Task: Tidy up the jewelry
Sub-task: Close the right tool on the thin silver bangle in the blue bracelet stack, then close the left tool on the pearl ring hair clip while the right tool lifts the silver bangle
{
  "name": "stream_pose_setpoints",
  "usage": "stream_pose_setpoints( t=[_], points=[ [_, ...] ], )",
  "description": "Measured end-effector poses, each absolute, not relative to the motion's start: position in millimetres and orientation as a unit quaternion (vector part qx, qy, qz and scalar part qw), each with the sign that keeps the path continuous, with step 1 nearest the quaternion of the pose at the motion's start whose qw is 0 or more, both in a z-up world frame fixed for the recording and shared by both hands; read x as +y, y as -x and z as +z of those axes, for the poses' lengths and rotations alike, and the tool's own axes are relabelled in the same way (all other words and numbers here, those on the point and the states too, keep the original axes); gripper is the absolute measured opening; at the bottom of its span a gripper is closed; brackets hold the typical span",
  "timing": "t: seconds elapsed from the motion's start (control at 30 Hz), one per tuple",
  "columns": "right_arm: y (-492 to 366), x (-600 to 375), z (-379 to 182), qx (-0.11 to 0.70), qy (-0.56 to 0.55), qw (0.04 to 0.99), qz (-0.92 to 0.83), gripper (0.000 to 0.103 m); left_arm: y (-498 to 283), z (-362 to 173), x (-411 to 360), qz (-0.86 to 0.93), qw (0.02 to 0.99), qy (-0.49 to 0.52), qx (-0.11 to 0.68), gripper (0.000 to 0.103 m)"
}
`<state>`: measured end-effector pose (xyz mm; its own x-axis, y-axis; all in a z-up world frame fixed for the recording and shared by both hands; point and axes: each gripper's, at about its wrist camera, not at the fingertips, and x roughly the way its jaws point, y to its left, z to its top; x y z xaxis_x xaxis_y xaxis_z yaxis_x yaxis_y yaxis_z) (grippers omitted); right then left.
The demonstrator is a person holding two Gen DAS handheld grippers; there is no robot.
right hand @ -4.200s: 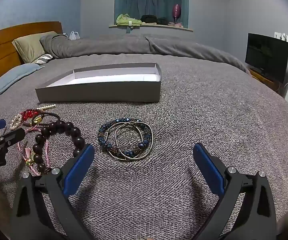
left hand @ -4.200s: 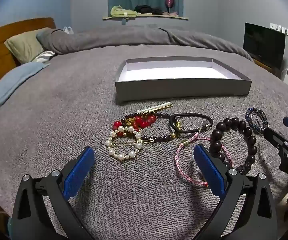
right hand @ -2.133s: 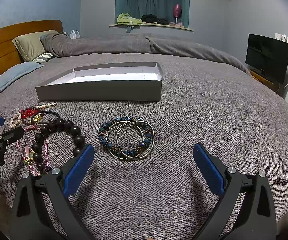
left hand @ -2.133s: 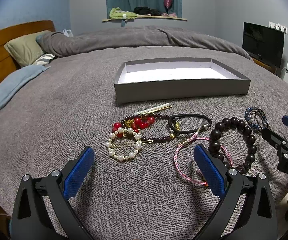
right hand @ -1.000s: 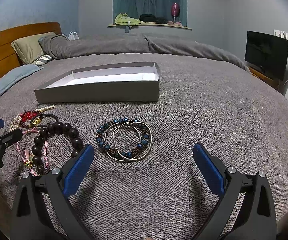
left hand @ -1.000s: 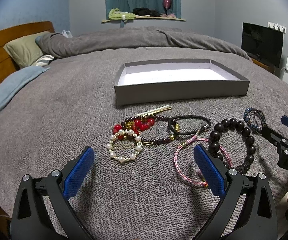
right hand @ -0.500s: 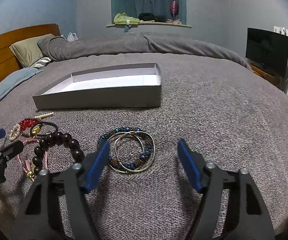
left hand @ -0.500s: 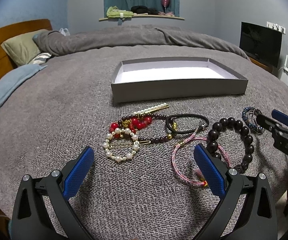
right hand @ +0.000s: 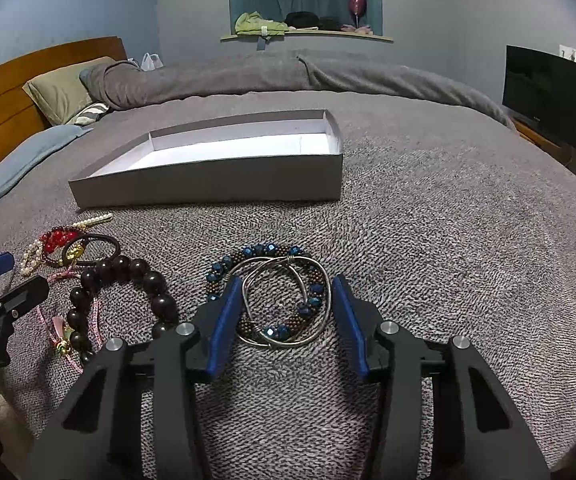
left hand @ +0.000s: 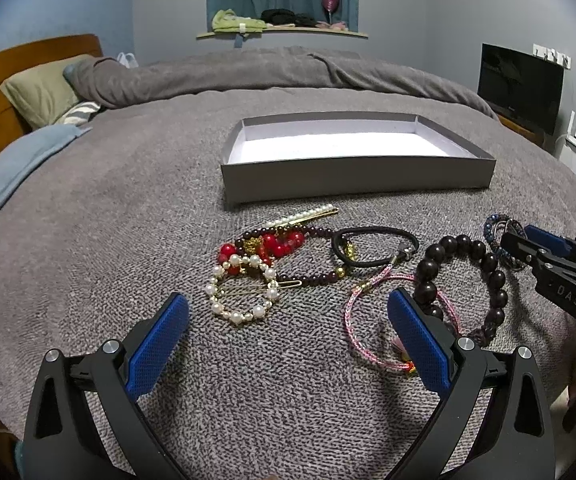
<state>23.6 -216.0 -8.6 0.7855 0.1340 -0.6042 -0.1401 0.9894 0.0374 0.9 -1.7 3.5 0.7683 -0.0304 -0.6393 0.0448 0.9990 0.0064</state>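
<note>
A shallow grey box [left hand: 352,184] with a white inside lies on the grey bedspread; it also shows in the right wrist view [right hand: 208,184]. In front of it lie a pearl ring clip [left hand: 242,294], red beads [left hand: 276,242], a black hair tie [left hand: 374,246], a pink cord bracelet [left hand: 368,320] and a dark bead bracelet [left hand: 464,276]. My left gripper [left hand: 288,332] is open and empty, short of the pearl clip. My right gripper [right hand: 286,320] is open, its blue pads either side of the blue bead and wire bangles [right hand: 276,300].
The bedspread [right hand: 448,240] stretches right of the bangles. A wooden headboard [right hand: 4,100] and pillow [right hand: 64,92] are at the far left, a black screen [right hand: 546,92] at the right. The left gripper's fingers [right hand: 4,300] show at the left of the right wrist view.
My right gripper has moved forward and narrowed its jaws around the blue bangles. The left gripper has stayed open and nearly still.
</note>
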Motion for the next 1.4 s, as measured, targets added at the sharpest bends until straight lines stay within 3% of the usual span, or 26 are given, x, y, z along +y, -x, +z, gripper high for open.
stream_pose_setpoints(
  t=[0.6, 0.87, 1.13, 1.3, 1.4],
  points=[
    [-10.6, -220.4, -0.3, 0.287, -0.001, 0.955, 0.073, 0.046, -5.4, 11.6, 19.7, -0.052, 0.941, 0.021, 0.333, 0.099],
    [-6.9, -227.1, 0.5, 0.286, -0.006, 0.955, 0.076, 0.046, -5.2, 13.4, 28.7, -0.056, 0.943, 0.03, 0.327, 0.094],
    [-6.6, -228.4, 1.6, 0.285, -0.005, 0.955, 0.08, 0.046, -4.7, 4.5, 25.3, -0.062, 0.937, -0.006, 0.344, 0.059],
    [-5.7, -227.6, 1.9, 0.285, -0.001, 0.955, 0.082, 0.046, -12.9, -0.4, 24.3, -0.066, 0.934, -0.022, 0.35, 0.056],
    [-5.5, -228.1, 1.8, 0.284, -0.001, 0.955, 0.082, 0.046, -12.4, -1.5, 20.0, -0.07, 0.934, -0.035, 0.349, 0.048]
  ],
)
